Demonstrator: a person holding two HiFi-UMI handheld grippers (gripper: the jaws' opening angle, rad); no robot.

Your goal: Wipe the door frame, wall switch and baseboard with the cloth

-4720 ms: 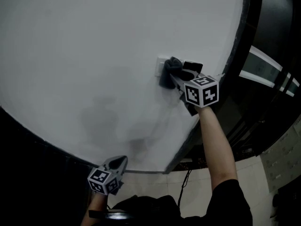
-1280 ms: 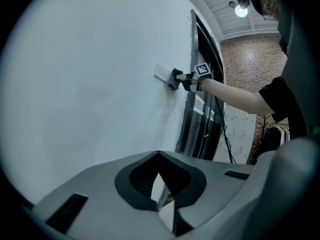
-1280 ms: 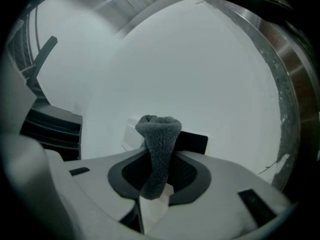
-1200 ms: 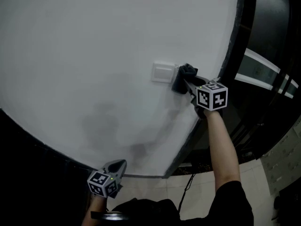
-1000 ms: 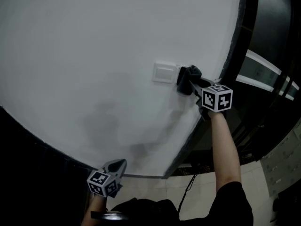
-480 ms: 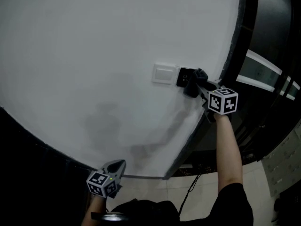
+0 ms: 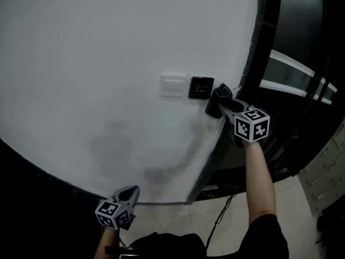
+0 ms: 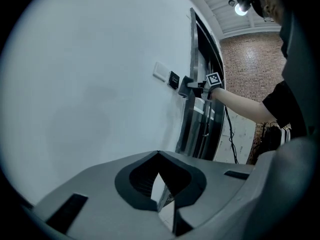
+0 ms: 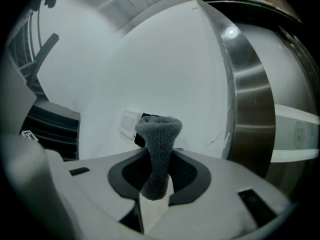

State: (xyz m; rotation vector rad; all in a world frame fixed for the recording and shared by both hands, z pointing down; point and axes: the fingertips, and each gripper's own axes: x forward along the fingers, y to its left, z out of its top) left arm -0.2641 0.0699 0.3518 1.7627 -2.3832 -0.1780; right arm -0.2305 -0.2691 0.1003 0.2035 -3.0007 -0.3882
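Note:
A white wall switch [image 7: 173,85] and a black button panel [image 7: 201,88] sit side by side on the white wall. My right gripper [image 7: 223,107] is shut on a dark grey cloth [image 7: 218,100], which presses the wall just right of the black panel, close to the dark door frame [image 7: 257,42]. In the right gripper view the cloth [image 9: 158,144] stands up between the jaws and hides part of the black panel [image 9: 140,138], with the white switch [image 9: 129,123] to its left. My left gripper [image 7: 129,194] hangs low, shut and holding nothing.
The metal door frame [image 9: 246,89] runs up the right of the wall, with a glass door and frosted strip [image 7: 294,72] beyond. A cable [image 7: 222,209] lies on the pale tiled floor [image 7: 226,228] below. The left gripper view shows the right arm [image 8: 240,101] reaching to the wall.
The right gripper has carried the cloth rightward off the white switch, across the black panel, to the wall beside the door frame. The left gripper stays low.

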